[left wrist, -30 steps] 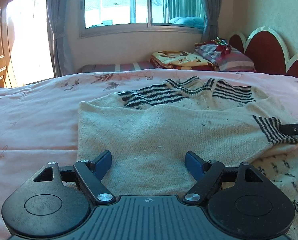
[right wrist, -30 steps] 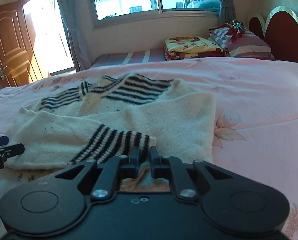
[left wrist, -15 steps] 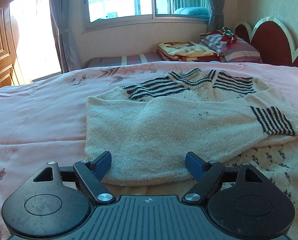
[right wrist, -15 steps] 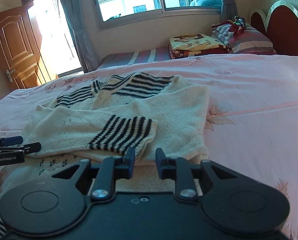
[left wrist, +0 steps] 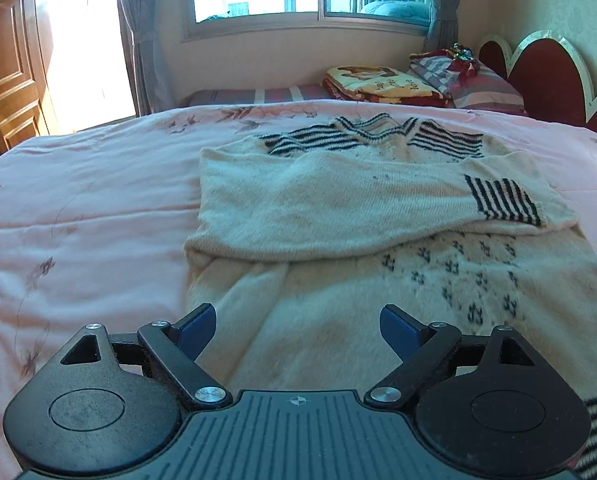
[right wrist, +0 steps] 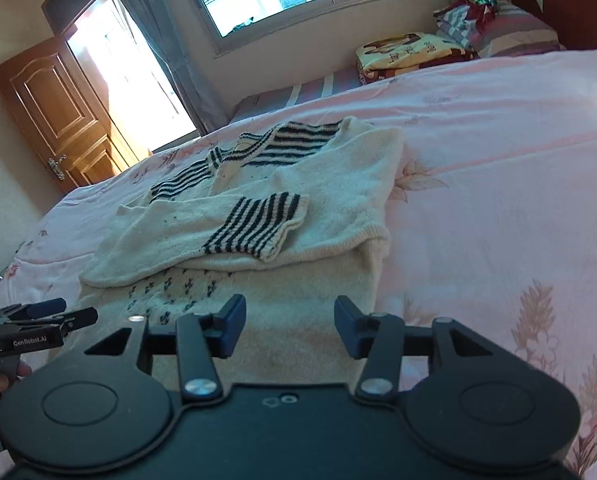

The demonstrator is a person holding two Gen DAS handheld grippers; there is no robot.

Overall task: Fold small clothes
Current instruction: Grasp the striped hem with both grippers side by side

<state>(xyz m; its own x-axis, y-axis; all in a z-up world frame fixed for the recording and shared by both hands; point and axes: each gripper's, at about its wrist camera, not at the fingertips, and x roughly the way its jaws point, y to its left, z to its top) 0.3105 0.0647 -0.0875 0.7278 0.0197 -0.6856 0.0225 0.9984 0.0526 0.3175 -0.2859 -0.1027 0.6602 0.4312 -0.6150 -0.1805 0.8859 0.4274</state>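
Observation:
A cream knitted sweater [left wrist: 338,208] with black stripes lies flat on the pink bed; it also shows in the right wrist view [right wrist: 290,216]. Both sleeves are folded across its body, and a striped cuff [left wrist: 502,200] lies on top, also seen in the right wrist view [right wrist: 254,226]. My left gripper [left wrist: 296,326] is open and empty above the sweater's lower left part. My right gripper [right wrist: 288,324] is open and empty above the lower right part. The left gripper also shows at the left edge of the right wrist view [right wrist: 46,314].
A pink floral bedspread [left wrist: 78,208] covers the bed. Folded blankets and pillows [left wrist: 418,84] are stacked at the far side by the red headboard [left wrist: 546,76]. A window and curtains stand behind, and a wooden door [right wrist: 54,116] at the left.
My right gripper has opened, let go of the striped cuff and pulled back. My left gripper has pulled back toward the sweater's hem, staying open.

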